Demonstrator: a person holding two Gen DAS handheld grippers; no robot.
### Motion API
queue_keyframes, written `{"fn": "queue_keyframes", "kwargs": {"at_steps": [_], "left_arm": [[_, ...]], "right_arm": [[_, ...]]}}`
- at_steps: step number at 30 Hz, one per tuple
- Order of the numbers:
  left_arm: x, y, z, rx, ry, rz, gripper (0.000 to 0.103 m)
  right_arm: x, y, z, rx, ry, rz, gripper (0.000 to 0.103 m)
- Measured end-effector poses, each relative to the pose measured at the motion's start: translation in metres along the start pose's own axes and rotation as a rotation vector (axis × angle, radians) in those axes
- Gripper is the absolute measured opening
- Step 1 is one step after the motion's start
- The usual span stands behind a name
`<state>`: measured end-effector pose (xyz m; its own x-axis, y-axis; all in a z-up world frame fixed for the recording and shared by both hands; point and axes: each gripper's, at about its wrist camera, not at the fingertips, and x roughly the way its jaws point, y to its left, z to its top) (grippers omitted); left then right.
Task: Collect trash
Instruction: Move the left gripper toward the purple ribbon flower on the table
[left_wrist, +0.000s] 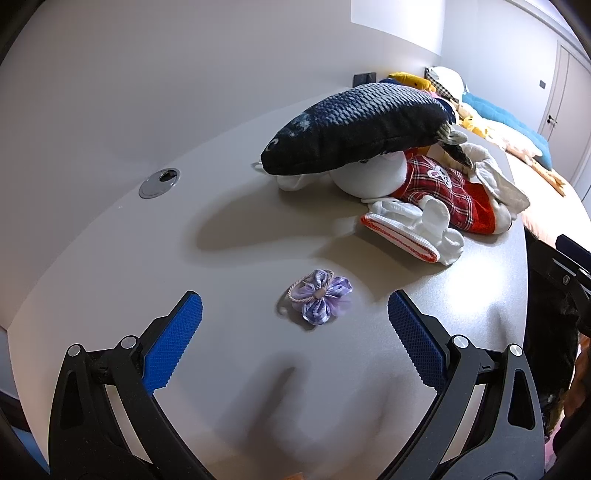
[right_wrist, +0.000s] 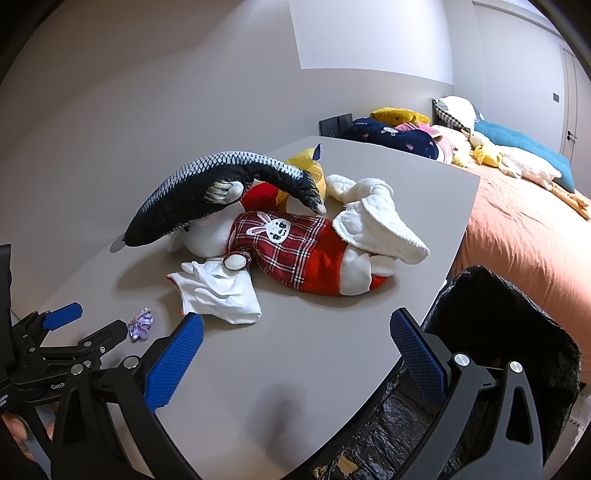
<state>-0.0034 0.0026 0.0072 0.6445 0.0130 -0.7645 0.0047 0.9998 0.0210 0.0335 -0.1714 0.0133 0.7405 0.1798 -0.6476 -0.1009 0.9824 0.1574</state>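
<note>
Purple flower hair tie (left_wrist: 319, 297) lies at 12 o'clock, between the spread left gripper (left_wrist: 295, 321) fingers; lower squarely, then pinch. Right gripper (right_wrist: 297, 341), also apart, waits beside the bin (right_wrist: 517, 332).

A plush fish (right_wrist: 207, 195) lies across a plaid-dressed rabbit doll (right_wrist: 291, 254) on the table (right_wrist: 332, 350).

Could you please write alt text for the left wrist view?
The open left gripper hovers over a grey table, its blue fingers either side of a purple flower hair tie. Beyond lie a white sock, a rabbit toy in red plaid and a dark fish plush on top.
</note>
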Motion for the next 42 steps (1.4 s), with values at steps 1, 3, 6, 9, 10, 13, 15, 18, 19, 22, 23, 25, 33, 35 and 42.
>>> {"fn": "queue_keyframes", "kwargs": {"at_steps": [1,3,6,9,10,13,15,18,19,22,23,25,33,35,42], "left_arm": [[0.0,0.0,0.0,0.0,0.0,0.0,0.097],[0.0,0.0,0.0,-0.001,-0.001,-0.002,0.097],[0.0,0.0,0.0,-0.001,-0.002,-0.003,0.097],[0.0,-0.001,0.0,0.002,0.001,-0.005,0.097],[-0.001,-0.001,0.0,0.002,0.001,-0.006,0.097],[-0.001,-0.002,-0.001,0.003,0.001,-0.008,0.097],[-0.001,-0.003,-0.001,0.006,0.001,-0.006,0.097],[-0.001,-0.003,-0.001,0.009,-0.001,-0.007,0.097],[-0.001,-0.004,-0.001,0.01,-0.001,-0.006,0.097],[-0.002,-0.005,-0.001,0.013,-0.001,-0.007,0.097],[-0.001,-0.005,-0.001,0.013,-0.001,-0.008,0.097],[-0.001,-0.005,-0.001,0.014,0.0,-0.014,0.097],[0.002,-0.008,-0.005,0.024,0.006,-0.056,0.097],[0.005,-0.009,-0.006,0.024,0.011,-0.065,0.097],[0.017,-0.01,-0.007,0.028,0.034,-0.047,0.097]], "right_arm": [[0.0,-0.001,0.0,0.001,0.001,-0.001,0.101],[0.0,-0.001,0.0,0.004,0.002,-0.001,0.101],[-0.001,-0.002,0.0,0.004,0.0,0.0,0.101],[0.0,-0.003,0.0,0.007,0.002,0.001,0.101],[0.0,-0.003,0.0,0.009,0.003,0.001,0.101],[0.0,-0.003,0.0,0.011,0.003,-0.001,0.101],[0.0,-0.003,0.0,0.011,0.005,0.0,0.1],[0.0,-0.004,0.0,0.015,0.008,0.002,0.101],[0.0,-0.003,0.0,0.015,0.009,0.002,0.101],[0.001,-0.003,0.0,0.015,0.009,0.001,0.101],[0.001,-0.003,0.0,0.015,0.009,0.001,0.101],[0.001,-0.003,0.0,0.012,0.008,-0.002,0.101],[0.006,-0.006,0.0,0.029,0.024,0.001,0.1],[0.008,-0.007,0.0,0.033,0.027,-0.003,0.101],[0.014,-0.007,0.0,0.019,0.021,0.016,0.101]]}}
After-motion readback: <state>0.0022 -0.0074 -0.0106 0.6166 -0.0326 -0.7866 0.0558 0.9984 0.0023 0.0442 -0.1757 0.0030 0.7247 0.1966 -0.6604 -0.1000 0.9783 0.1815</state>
